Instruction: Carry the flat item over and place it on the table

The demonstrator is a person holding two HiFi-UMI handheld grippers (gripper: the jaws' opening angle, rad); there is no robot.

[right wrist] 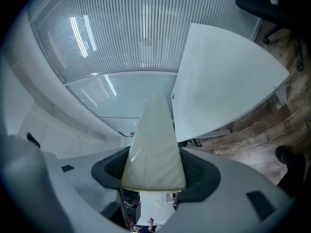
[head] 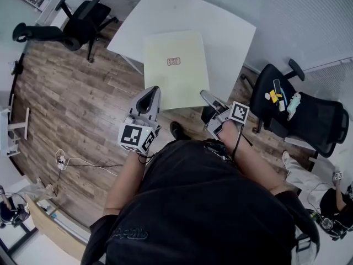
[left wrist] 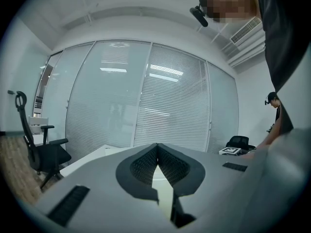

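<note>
The flat item [head: 176, 68] could slip and fall to the floor [head: 83, 109]. It is thin and is held only by its near edge, so the far end may droop. If one side lets go first, it would swing down. It hangs at 12 o'clock, partly over the white bench [head: 220, 26], not yet lying on it.

Both arms reach forward, side by side. The left hand-held gripper [head: 150, 95] pinches the near corner at 9 o'clock, jaws pressed on the sheet. The right hand-held gripper [head: 209, 99] pinches the corner at 3 o'clock. Both point to 12 o'clock.
</note>
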